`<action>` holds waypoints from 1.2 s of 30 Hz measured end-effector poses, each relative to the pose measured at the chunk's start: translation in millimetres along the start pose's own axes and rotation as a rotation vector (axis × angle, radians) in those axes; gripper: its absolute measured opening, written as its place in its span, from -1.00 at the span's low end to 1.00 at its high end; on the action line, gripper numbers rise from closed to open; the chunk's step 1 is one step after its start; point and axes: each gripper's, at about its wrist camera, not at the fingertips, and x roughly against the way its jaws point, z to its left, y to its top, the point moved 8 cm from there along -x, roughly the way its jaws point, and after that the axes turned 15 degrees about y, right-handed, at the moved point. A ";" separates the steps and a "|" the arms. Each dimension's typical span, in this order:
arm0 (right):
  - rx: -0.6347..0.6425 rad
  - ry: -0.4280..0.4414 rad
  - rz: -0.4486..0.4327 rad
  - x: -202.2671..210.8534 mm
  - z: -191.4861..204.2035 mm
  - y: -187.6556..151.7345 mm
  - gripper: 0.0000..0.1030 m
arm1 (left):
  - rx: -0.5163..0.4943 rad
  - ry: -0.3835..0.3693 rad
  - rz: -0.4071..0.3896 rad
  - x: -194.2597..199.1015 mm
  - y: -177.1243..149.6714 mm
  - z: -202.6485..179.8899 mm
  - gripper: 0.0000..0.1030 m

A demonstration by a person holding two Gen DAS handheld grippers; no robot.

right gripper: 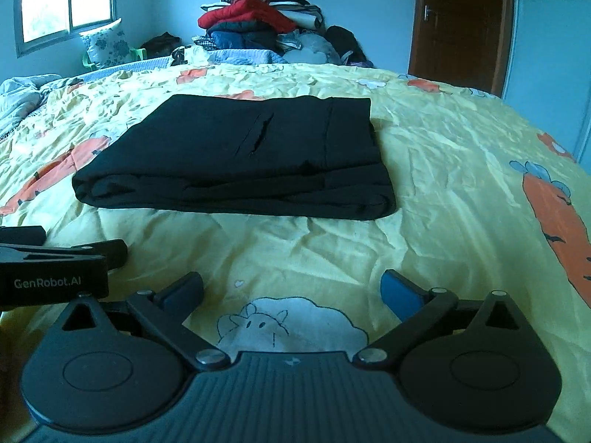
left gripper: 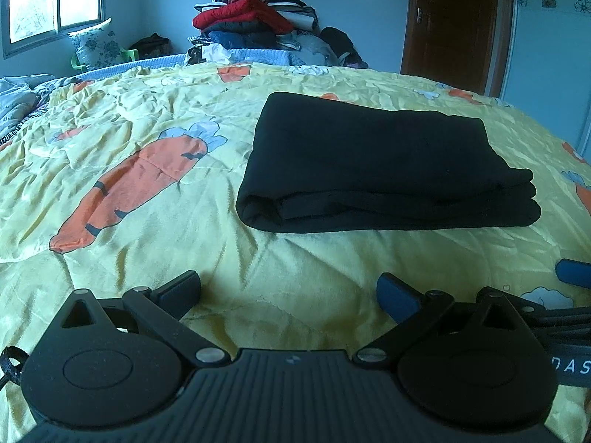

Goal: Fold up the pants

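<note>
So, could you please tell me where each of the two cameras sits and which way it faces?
Left wrist: sits on the left gripper, tilted down across the bed; black folded pants ahead to the right; own open jaws show, with the right gripper at the right edge.
Right wrist: sits on the right gripper; pants ahead to the left.
Both share: pants, yellow bedspread, clothes pile, door.

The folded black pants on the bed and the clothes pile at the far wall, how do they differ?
The folded black pants lie flat as one neat rectangle on the yellow carrot-print quilt; the tall mixed-colour clothes pile rises high beyond the bed. The pants are a single colour; the pile mixes red, white, blue and dark pieces. Both are fabric, and neither is touched by a gripper.
</note>
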 end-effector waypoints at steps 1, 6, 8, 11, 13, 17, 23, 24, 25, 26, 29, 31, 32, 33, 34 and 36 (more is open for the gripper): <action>0.000 0.000 0.000 0.1 0.3 -0.1 1.00 | 0.000 0.000 0.000 -0.1 0.0 0.0 1.00; 0.000 0.000 0.000 0.1 0.2 -0.1 1.00 | 0.000 0.000 0.000 0.0 0.1 -0.2 1.00; 0.000 0.000 0.000 0.0 0.2 -0.1 1.00 | 0.000 0.000 0.000 -0.1 -0.1 -0.3 1.00; -0.001 0.000 0.000 0.2 0.2 -0.2 1.00 | 0.000 0.000 0.000 -0.2 0.1 -0.2 1.00; 0.000 -0.001 0.000 0.3 0.1 -0.3 1.00 | 0.000 0.000 0.000 -0.2 0.1 -0.4 1.00; -0.003 0.000 -0.002 0.7 0.1 -0.4 1.00 | 0.000 0.000 0.000 0.0 0.0 -0.2 1.00; -0.077 -0.005 -0.042 9.1 -10.1 3.8 1.00 | -0.012 -0.015 -0.002 -1.1 0.9 -0.7 1.00; -0.082 -0.005 -0.043 9.3 -11.7 4.4 1.00 | -0.015 -0.019 -0.002 -1.3 0.9 -1.0 1.00; -0.085 -0.003 -0.037 8.7 -13.5 4.9 1.00 | -0.019 -0.022 -0.003 -1.4 0.9 -1.2 1.00; -0.086 -0.003 -0.032 8.0 -14.8 5.1 1.00 | -0.019 -0.023 -0.003 -1.6 1.0 -0.6 1.00; -0.043 -0.030 -0.009 3.3 -13.4 2.6 1.00 | -0.021 -0.020 -0.004 -1.5 0.7 -0.6 1.00; 0.007 -0.049 -0.001 0.8 -7.2 2.4 1.00 | -0.021 -0.020 -0.004 -1.4 0.7 -1.0 1.00; 0.015 -0.047 0.000 0.0 -6.4 2.5 1.00 | -0.022 -0.020 -0.004 -1.4 0.6 -0.7 1.00; 0.007 -0.038 0.000 -0.3 -7.3 2.3 1.00 | -0.021 -0.020 -0.004 -1.5 0.6 -1.1 1.00; -0.013 -0.024 0.000 -0.8 -10.2 2.1 1.00 | -0.021 -0.020 -0.004 -1.4 0.8 -0.9 1.00; -0.015 -0.023 -0.001 -1.1 -11.2 2.6 1.00 | -0.021 -0.020 -0.004 -1.4 0.7 -0.6 1.00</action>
